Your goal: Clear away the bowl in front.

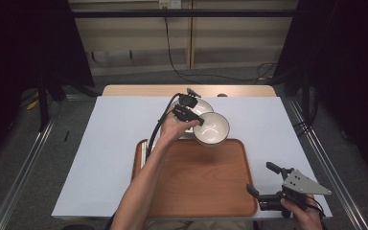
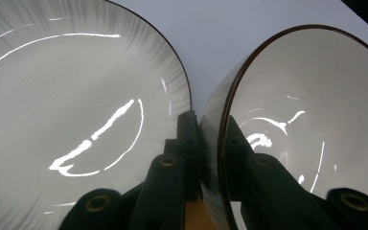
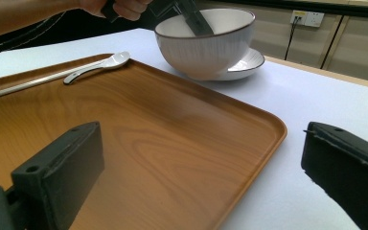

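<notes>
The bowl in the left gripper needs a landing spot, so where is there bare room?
The wooden tray is bare across its middle and right side; only a spoon lies along its left rim. The table is also bare left of the tray. It is crowded at the tray's far edge, where the left gripper holds the bowl beside the plate.

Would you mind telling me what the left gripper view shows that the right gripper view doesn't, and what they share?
Left gripper view alone: the left gripper with one jaw inside and one outside the bowl's rim, pinching its wall, and the plate's ribbed face close up. Right gripper view alone: the wooden tray, a white spoon on its far edge, and the right gripper with its jaws wide apart and nothing between them. Both: the bowl, the plate and the pale table.
</notes>
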Available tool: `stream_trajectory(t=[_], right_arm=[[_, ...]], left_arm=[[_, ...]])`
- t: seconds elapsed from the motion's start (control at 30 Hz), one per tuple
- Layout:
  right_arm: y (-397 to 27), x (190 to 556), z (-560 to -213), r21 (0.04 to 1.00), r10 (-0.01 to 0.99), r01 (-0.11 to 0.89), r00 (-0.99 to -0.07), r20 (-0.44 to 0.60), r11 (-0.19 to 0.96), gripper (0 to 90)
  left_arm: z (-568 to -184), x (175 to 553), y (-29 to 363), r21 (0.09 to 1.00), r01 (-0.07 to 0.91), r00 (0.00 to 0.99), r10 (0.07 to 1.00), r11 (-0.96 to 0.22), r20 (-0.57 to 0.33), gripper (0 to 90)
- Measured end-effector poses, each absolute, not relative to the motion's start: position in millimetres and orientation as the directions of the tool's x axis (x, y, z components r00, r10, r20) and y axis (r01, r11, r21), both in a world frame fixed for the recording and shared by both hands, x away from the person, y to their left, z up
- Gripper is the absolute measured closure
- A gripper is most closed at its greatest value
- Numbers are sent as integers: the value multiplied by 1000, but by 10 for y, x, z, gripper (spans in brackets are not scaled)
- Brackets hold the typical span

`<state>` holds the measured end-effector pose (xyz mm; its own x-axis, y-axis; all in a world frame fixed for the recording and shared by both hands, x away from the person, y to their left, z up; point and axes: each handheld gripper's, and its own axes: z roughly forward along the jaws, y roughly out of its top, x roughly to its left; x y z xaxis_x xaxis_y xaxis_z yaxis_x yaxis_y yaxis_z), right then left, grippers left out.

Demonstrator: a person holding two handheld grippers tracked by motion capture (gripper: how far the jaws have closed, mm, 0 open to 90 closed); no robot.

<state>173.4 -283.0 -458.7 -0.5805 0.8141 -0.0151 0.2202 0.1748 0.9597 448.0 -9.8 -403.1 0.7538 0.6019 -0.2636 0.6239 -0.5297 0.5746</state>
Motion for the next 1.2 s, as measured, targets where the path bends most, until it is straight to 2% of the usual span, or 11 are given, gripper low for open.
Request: stream_trajectory(t=[0.63,0.8,1.2], right_arm=[[-2825,1727,-4593,962,812,219,-584,-4,162,5],[-2824,1725,-4592,963,811,214,-585,-6,162,5],[-2824,1713,-4587,963,810,220,-586,3,155,5]], left_arm=[[-4197,4397,-550,537,629,767,561,-562,-311,828],[-4257,4392,-625,525,628,767,570,-574,-295,828],[-4316,4434,-765,493,633,770,551,-598,-321,828]])
